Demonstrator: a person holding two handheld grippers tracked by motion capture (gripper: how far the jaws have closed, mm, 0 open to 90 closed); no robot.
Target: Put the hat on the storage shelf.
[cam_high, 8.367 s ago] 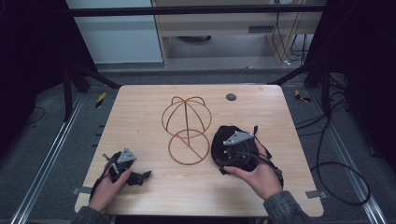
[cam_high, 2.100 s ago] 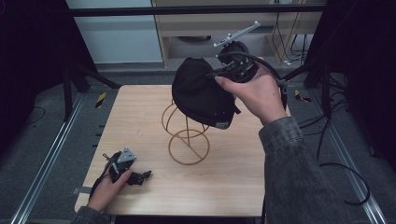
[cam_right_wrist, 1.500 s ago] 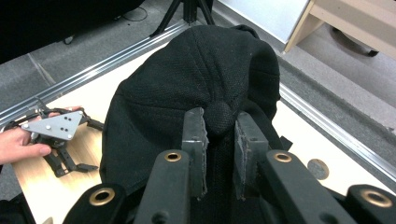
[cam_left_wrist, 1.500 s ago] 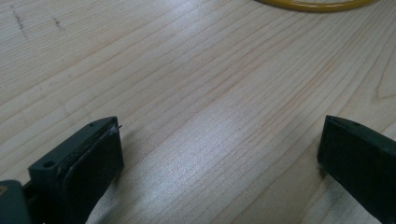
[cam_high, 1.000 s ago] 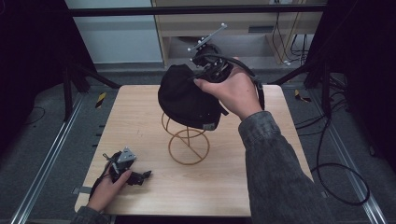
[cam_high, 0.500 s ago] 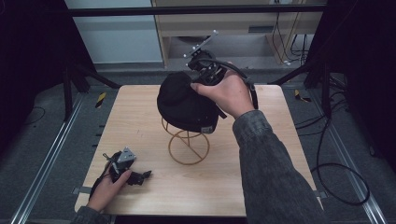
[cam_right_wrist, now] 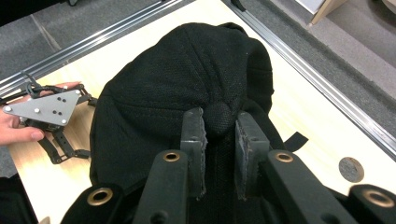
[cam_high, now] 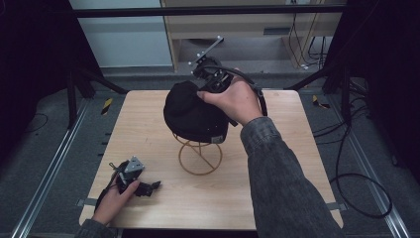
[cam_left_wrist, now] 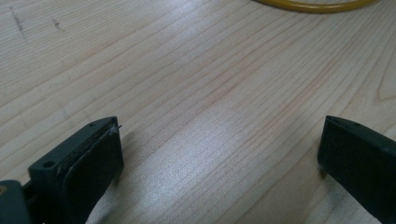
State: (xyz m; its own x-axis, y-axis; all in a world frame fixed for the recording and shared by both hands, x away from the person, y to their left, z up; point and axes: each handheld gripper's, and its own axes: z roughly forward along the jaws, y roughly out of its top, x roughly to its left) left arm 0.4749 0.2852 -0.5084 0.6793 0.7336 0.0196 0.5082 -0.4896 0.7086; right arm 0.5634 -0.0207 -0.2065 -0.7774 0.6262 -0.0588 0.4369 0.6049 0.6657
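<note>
A black cap point(cam_high: 190, 111) sits over the top of a yellow wire stand point(cam_high: 199, 157) in the middle of the table. My right gripper point(cam_high: 208, 82) is shut on the cap's crown; in the right gripper view its jaws pinch the top button point(cam_right_wrist: 219, 117) of the cap point(cam_right_wrist: 163, 102). My left gripper point(cam_high: 148, 187) rests on the table at the front left, held by a hand, and is open. In the left gripper view its two fingers point(cam_left_wrist: 88, 158) stand wide apart over bare wood, with the stand's yellow base ring point(cam_left_wrist: 313, 5) at the top edge.
The wooden table point(cam_high: 148, 124) has a small round hole point(cam_right_wrist: 351, 169) near its far right corner. Metal rails point(cam_high: 49, 168) run along both sides of the table on the floor. Cables point(cam_high: 356, 188) trail on the floor at the right.
My right gripper has carried the cap from the table up and over the stand, then lowered it leftward onto the stand's top. The left gripper has not moved.
</note>
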